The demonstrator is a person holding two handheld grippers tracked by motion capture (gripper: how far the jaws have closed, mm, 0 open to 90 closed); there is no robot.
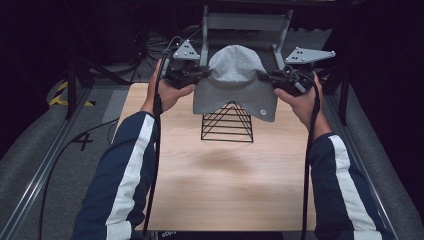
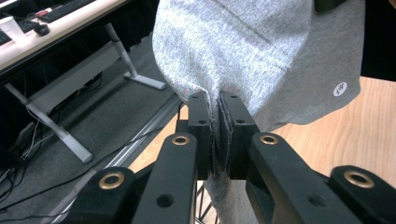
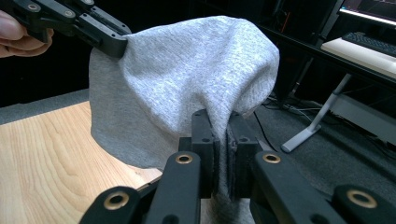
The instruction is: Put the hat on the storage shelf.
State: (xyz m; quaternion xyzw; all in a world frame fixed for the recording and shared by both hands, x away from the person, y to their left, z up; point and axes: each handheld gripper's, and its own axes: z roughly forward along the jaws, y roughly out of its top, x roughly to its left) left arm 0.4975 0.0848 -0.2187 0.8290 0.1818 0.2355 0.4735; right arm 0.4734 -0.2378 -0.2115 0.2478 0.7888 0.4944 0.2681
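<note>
Both grippers, left gripper [image 1: 202,75] and right gripper [image 1: 265,77], pinch the grey hat [image 1: 235,82] above the wire stand [image 1: 227,125]

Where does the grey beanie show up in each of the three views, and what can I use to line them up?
High view: the grey beanie hangs top centre, stretched between the left gripper and right gripper, above the black wire stand.
Left gripper view: upper centre and right, its edge pinched in the shut jaws.
Right gripper view: centre, edge pinched likewise.
Shared landmark: the wooden table.
</note>
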